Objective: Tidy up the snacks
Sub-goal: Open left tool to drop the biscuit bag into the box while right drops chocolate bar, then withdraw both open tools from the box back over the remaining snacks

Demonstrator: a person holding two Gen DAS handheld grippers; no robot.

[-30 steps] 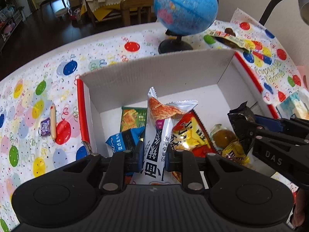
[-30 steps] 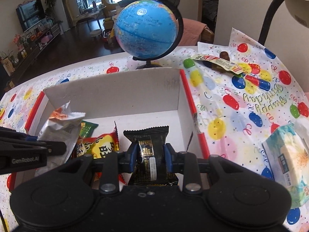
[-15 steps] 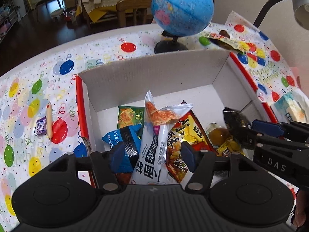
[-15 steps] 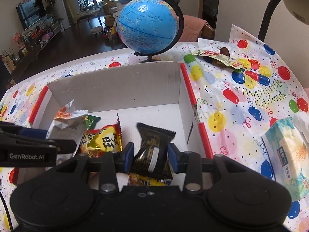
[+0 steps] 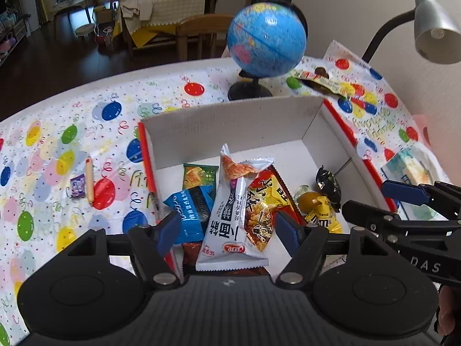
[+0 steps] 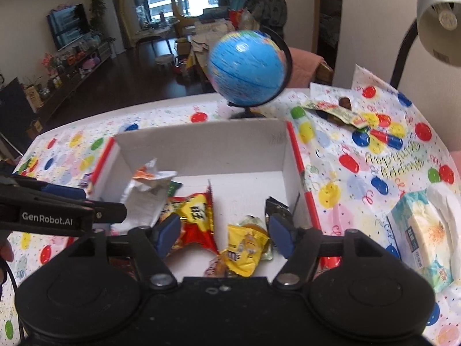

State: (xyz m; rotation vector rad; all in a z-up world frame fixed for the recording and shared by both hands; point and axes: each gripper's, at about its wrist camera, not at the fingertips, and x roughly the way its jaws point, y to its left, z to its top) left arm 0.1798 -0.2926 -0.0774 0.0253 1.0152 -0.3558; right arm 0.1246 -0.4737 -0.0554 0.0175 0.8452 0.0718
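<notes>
Both tools hang over the white cardboard box (image 5: 230, 124) with red edges that sits on the bench (image 5: 57, 150) under a balloon-print cloth. The left tool (image 5: 227, 232) has just been opening its jaws; they stand released, with the white noodle-snack packet (image 5: 230, 219) lying loose between them, leaning on the red and yellow crisp bag (image 5: 266, 201). At 10 o'clock from that packet lie a blue wafer packet (image 5: 190, 207) and a green snack packet (image 5: 200, 174). The right tool (image 6: 223, 236) has also just been opening its jaws and grasps nothing; below the gap lies a yellow candy bag (image 6: 245, 248), and the black wrapped snack (image 6: 278, 209) rests just beside its right-hand pad, in the box corner at 3 o'clock. Outside the box, a thin sausage stick (image 5: 89, 180) and a small purple sweet (image 5: 77, 186) lie at 9 o'clock on the cloth, another snack wrapper (image 6: 334, 111) at 1 o'clock near the blue globe (image 6: 247, 67), and a tissue pack (image 6: 423, 236) at 3 o'clock
</notes>
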